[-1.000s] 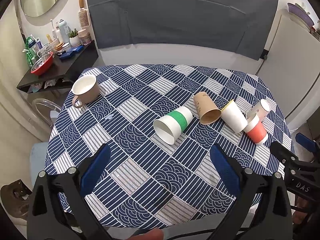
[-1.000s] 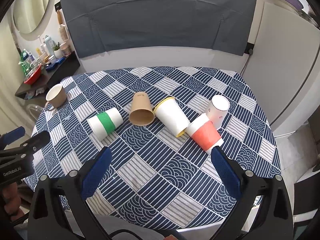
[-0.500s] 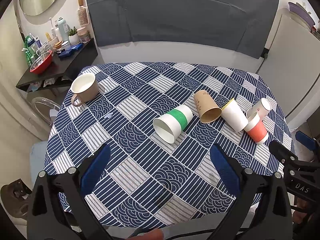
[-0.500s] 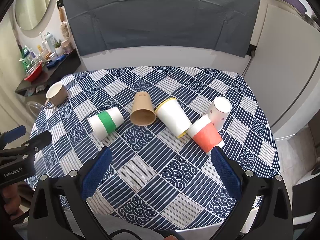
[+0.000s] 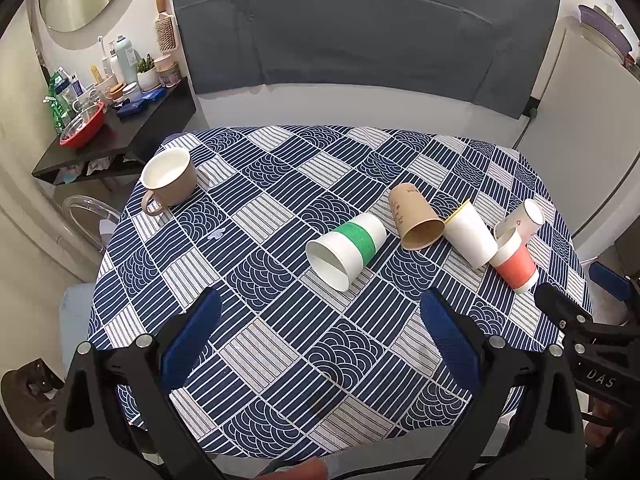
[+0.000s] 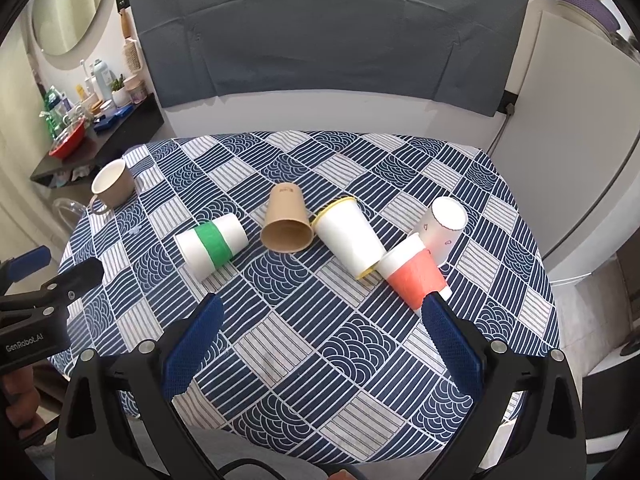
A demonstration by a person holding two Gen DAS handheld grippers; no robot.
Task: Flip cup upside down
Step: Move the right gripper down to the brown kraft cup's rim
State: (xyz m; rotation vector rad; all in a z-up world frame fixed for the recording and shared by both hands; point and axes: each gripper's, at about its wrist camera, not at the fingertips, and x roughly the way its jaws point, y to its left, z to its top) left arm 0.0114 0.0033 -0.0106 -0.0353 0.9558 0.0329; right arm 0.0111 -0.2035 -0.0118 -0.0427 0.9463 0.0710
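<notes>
Several paper cups lie on their sides on the patterned tablecloth: a white cup with a green band (image 5: pixel 347 251) (image 6: pixel 212 243), a brown cup (image 5: pixel 416 217) (image 6: pixel 286 219), a white cup with yellow rim (image 5: pixel 470 234) (image 6: pixel 350 237), and a white cup with an orange band (image 5: pixel 515 261) (image 6: pixel 414 276). A small white cup with hearts (image 5: pixel 524 220) (image 6: pixel 443 227) stands upside down. My left gripper (image 5: pixel 320 336) is open and empty above the near table edge. My right gripper (image 6: pixel 320 340) is open and empty too.
A tan ceramic mug (image 5: pixel 168 180) (image 6: pixel 113 186) stands upright at the table's far left corner. A black shelf (image 5: pixel 120 128) with bottles and a red bowl is left of the table. A white cabinet (image 6: pixel 576 152) stands to the right.
Both grippers have drifted slightly back and up; the cups have not moved. Both stay open.
</notes>
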